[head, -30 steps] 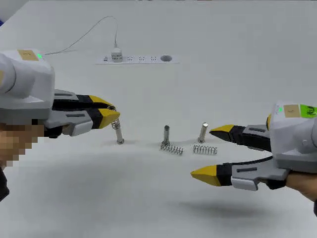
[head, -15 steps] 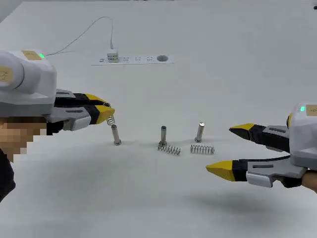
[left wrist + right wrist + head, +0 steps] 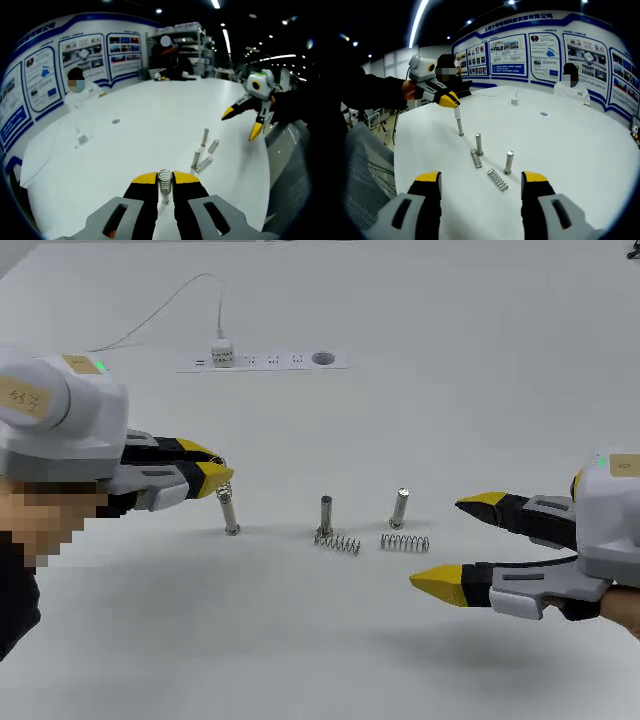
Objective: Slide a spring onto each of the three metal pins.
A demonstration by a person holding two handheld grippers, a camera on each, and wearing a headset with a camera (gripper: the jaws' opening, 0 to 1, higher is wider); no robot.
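Beyond the middle pin [image 3: 326, 515], a power strip [image 3: 290, 361] and cable [image 3: 220, 312].

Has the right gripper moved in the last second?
Yes. The right gripper has drawn back from the right-hand pin, toward the person's right.

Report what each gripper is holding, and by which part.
The left gripper pinches a spring by its upper coils, the lower end hanging at the top of a pin. The right gripper is open and holds nothing.

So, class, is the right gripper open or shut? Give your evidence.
Open. The right gripper shows its two yellow-tipped jaws spread wide apart, gripping nothing.
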